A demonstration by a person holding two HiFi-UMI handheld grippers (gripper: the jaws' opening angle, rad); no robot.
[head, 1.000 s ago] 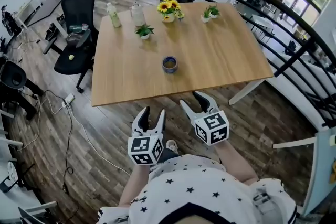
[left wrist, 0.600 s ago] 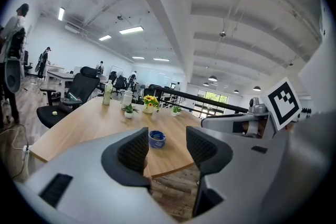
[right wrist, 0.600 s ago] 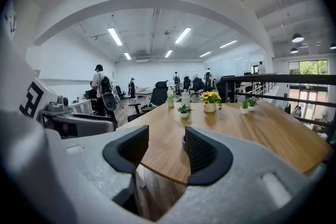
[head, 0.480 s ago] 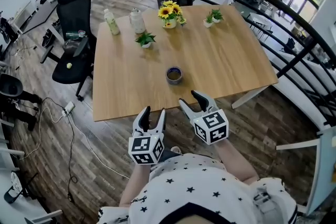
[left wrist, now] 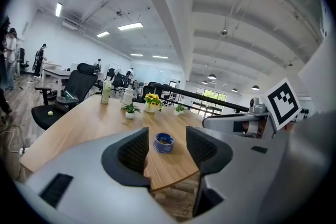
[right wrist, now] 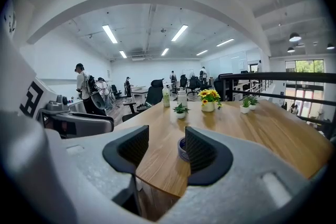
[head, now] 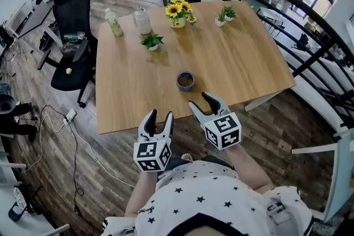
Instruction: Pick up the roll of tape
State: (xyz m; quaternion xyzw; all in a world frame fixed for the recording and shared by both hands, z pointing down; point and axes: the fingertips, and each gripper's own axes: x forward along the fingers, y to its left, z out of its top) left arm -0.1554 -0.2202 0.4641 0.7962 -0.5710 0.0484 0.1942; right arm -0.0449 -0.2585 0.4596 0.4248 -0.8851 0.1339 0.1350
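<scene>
A blue roll of tape (head: 186, 81) lies flat on the wooden table (head: 243, 63), near its front edge. In the left gripper view the tape (left wrist: 164, 142) shows between the jaws, farther off on the table. The right gripper view catches only its edge (right wrist: 181, 148), half hidden behind the right jaw. My left gripper (head: 157, 118) is open, held in front of the table's near edge over the floor. My right gripper (head: 203, 101) is open too, its tips at the table's edge just short of the tape. Neither holds anything.
At the table's far side stand a sunflower pot (head: 178, 11), two small potted plants (head: 152, 41) (head: 224, 15), a green bottle (head: 113, 22) and a clear jar (head: 142, 20). A black office chair (head: 74, 36) stands left of the table; a black railing (head: 310, 36) runs on the right. Cables lie on the floor at left.
The table and tape have drawn nearer to me in the head view. Both grippers stay open and have crept slightly toward the table's edge.
</scene>
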